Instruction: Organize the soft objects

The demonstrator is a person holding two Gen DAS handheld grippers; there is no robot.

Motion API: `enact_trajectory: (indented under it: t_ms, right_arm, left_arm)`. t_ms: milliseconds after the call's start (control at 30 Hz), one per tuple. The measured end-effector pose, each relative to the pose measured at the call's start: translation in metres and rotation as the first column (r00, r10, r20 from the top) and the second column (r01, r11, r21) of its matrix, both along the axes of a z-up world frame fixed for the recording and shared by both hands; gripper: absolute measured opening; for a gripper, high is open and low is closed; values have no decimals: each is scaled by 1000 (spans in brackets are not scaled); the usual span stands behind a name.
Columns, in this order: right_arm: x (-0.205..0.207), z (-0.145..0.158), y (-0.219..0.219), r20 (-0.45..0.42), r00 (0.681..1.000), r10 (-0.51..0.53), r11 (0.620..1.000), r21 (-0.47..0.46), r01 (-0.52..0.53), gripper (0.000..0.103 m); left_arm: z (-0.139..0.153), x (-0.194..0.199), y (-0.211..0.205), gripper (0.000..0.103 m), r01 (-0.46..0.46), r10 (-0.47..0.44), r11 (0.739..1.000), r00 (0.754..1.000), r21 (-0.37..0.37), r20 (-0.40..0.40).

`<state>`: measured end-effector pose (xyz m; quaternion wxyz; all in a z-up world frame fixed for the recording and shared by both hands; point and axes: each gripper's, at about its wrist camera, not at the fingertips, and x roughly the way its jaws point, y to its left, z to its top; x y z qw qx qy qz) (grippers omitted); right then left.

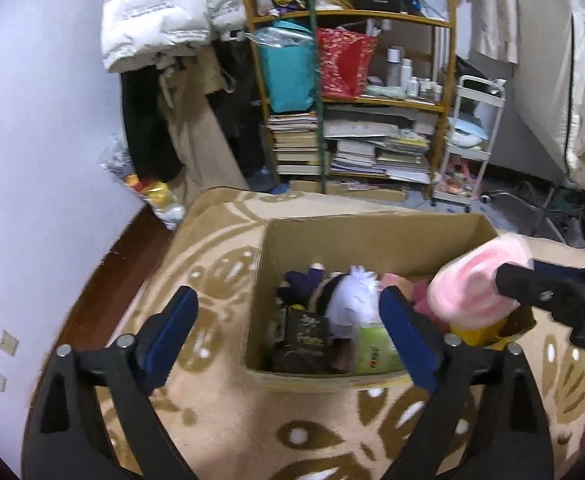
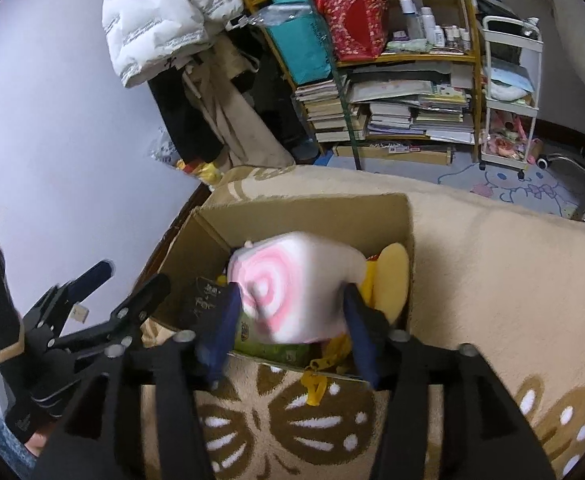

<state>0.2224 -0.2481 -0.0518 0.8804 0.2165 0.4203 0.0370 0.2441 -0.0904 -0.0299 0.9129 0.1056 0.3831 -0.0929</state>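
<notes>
The right gripper [image 2: 288, 320] stands parted around the pink-and-white plush cube [image 2: 292, 292], which shows blurred over the right end of the open cardboard box [image 2: 304, 210], so I judge it released and dropping; the left gripper [image 1: 288, 320] hangs wide apart and empty over the box's near left corner. The cube is squashy and light, and could bounce off the heaped toys and tip over the near rim onto the beige patterned blanket [image 2: 492, 280], or snag a finger. The box walls are stiff and plain, its contents furry and lumpy.
</notes>
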Motion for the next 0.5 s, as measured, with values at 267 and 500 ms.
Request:
enact_trajectory:
  t_ms: [267,500]
  right_arm:
    - [-22,31,-8,75,996,-40,999,-1,40,99]
    - [-53,54,-1,130,991,-30,999,-24,33,103]
  left_arm:
    - [21,-10,24,101,-35,35,999,999,-15,6]
    - [50,-44,29,102,15,-18,999,996,39,85]
